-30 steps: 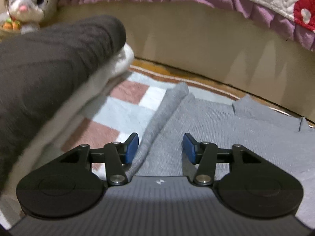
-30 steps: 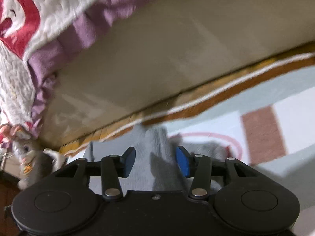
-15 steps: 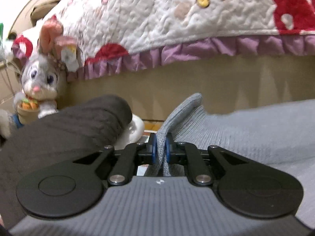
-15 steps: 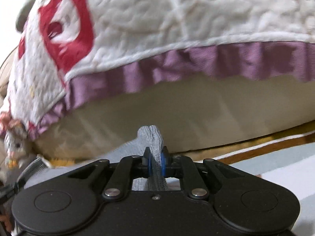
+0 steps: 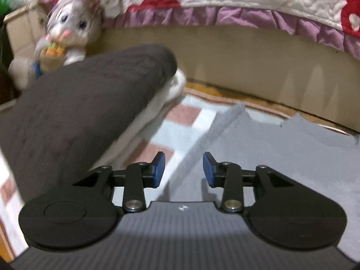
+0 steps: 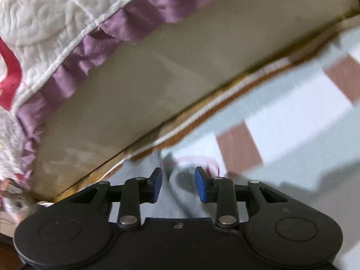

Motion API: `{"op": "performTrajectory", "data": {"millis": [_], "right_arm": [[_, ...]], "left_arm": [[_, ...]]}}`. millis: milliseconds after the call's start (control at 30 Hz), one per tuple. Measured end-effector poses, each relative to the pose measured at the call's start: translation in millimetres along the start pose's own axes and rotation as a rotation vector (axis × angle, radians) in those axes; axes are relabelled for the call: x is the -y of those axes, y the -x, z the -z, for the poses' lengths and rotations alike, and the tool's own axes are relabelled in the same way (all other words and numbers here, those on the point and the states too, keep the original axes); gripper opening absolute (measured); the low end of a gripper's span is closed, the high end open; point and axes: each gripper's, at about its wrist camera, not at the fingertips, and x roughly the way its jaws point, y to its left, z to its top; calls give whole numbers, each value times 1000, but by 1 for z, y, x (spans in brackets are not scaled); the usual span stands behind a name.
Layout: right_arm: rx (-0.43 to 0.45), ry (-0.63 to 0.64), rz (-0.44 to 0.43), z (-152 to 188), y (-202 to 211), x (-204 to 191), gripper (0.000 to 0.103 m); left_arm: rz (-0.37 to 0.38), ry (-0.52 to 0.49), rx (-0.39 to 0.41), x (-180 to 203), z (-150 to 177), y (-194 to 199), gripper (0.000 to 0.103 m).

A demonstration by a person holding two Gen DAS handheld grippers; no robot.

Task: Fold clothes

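Observation:
A grey knit garment [image 5: 281, 148] lies spread on a checked mat [image 5: 180, 117] on the floor. In the left wrist view my left gripper [image 5: 183, 168] is open, low over the garment's folded left edge, which runs between the blue pads [image 5: 160, 165]. In the right wrist view my right gripper [image 6: 176, 183] is open over a bunched grey part of the same garment [image 6: 180, 193]. Neither holds cloth.
A dark grey folded blanket [image 5: 74, 121] rises at the left. A stuffed rabbit [image 5: 67, 29] sits behind it. A bed with a beige side [image 5: 258, 60] and a quilted purple-frilled cover [image 6: 78, 33] bounds the far side of the mat [image 6: 281, 123].
Half a second ago both grippers were shut on the grey garment and held it up. Now both are open and the garment lies flat on the mat.

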Motion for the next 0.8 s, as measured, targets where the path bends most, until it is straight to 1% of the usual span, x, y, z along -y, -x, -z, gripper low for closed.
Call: {"op": "performTrajectory", "data": {"millis": [67, 133, 167, 233, 267, 300, 367, 400, 467, 533, 567, 600, 667, 700, 733, 800], "right_arm": [[-44, -19, -16, 12, 9, 1, 43], [-101, 0, -5, 27, 12, -3, 43], [-113, 0, 10, 35, 16, -4, 43], [-137, -1, 40, 50, 25, -4, 50], [-124, -18, 57, 54, 32, -1, 51], [-102, -23, 50, 60, 44, -2, 53], [-60, -32, 34, 70, 66, -5, 54], [-68, -34, -5, 76, 74, -10, 54], [-132, -35, -99, 91, 80, -22, 53], [-215, -31, -165, 112, 81, -36, 53], [-253, -26, -177, 125, 80, -41, 53], [-291, -22, -187, 138, 79, -47, 53], [-334, -58, -172, 170, 79, -50, 53], [-309, -102, -147, 188, 84, -43, 52], [-284, -146, -121, 205, 88, -37, 55], [-232, -230, -70, 239, 97, -25, 55]], "left_arm": [[21, 53, -32, -9, 3, 17, 39], [38, 101, -59, -17, 8, 30, 42], [46, 124, -71, -21, 11, 35, 43], [51, 155, -100, -29, 17, 43, 47], [47, 170, -114, -33, 21, 46, 47], [46, 196, -132, -39, 25, 48, 48], [79, 277, -177, -53, 34, 46, 50], [109, 319, -205, -59, 38, 45, 50], [235, 418, -286, -68, 49, 37, 47], [371, 528, -315, -70, 59, 34, 48], [418, 571, -329, -70, 63, 32, 49], [410, 585, -341, -66, 66, 31, 49], [392, 618, -366, -60, 71, 28, 50], [373, 647, -380, -58, 75, 25, 50], [361, 685, -395, -57, 80, 21, 50], [377, 807, -421, -59, 94, 15, 49]]}}
